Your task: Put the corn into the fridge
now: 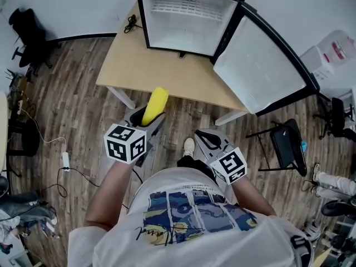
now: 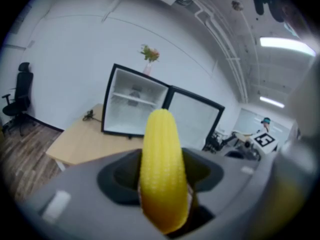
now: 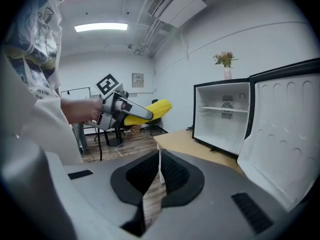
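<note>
A yellow corn cob (image 1: 154, 105) sticks out forward from my left gripper (image 1: 149, 119), which is shut on its lower end. In the left gripper view the corn (image 2: 162, 169) stands upright between the grey jaws of that gripper (image 2: 165, 186). Ahead, a small black fridge (image 1: 186, 21) sits on a light wooden table (image 1: 161, 71), its door (image 1: 261, 65) swung wide to the right and its white inside empty. My right gripper (image 1: 207, 139) hangs over the floor before the table, pads together, holding nothing. The right gripper view shows the right gripper (image 3: 159, 173), the corn (image 3: 152, 110) and the fridge (image 3: 222, 116).
A folding black chair (image 1: 286, 143) stands right of the table under the door. An office chair (image 1: 28, 32) is at the far left. Cables and a power strip (image 1: 65, 160) lie on the wooden floor. A vase of flowers (image 3: 226, 64) tops the fridge.
</note>
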{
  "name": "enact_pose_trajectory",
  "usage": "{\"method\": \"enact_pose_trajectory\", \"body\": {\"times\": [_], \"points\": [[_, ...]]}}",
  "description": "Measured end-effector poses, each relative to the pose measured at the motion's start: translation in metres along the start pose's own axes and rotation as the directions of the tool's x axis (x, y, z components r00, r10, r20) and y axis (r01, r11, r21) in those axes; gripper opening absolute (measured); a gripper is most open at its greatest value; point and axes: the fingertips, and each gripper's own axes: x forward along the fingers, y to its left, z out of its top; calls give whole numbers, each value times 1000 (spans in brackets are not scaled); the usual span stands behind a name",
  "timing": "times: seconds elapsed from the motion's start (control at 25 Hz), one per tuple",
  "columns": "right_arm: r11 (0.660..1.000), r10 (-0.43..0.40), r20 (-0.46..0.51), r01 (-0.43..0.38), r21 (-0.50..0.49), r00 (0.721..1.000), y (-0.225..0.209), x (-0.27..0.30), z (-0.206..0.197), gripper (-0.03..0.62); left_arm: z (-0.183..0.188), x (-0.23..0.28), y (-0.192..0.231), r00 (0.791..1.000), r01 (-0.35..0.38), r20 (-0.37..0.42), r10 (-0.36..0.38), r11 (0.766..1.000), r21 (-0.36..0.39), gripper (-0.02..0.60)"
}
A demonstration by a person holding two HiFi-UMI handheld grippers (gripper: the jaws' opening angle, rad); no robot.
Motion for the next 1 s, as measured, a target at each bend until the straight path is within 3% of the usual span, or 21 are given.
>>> {"method": "enact_pose_trajectory", "body": {"times": [0.24, 0.6, 0.8, 1.0], "points": [[998, 40, 36, -39, -42, 999, -79, 21, 30, 20, 69, 60, 33, 997, -66, 30, 66, 998, 3, 250], [997, 71, 26, -70, -33, 997, -159, 35, 31, 20, 151, 147, 76, 991, -127, 49, 125, 991, 42, 249], [999, 41, 18, -40, -29, 999, -179, 53, 35, 20, 186, 187, 112, 991, -132, 30, 129, 986, 98, 249], [998, -56, 39, 56, 20, 998, -202, 66, 50, 20, 222, 230, 141, 994, -112, 15, 111, 979, 173, 249]]}}
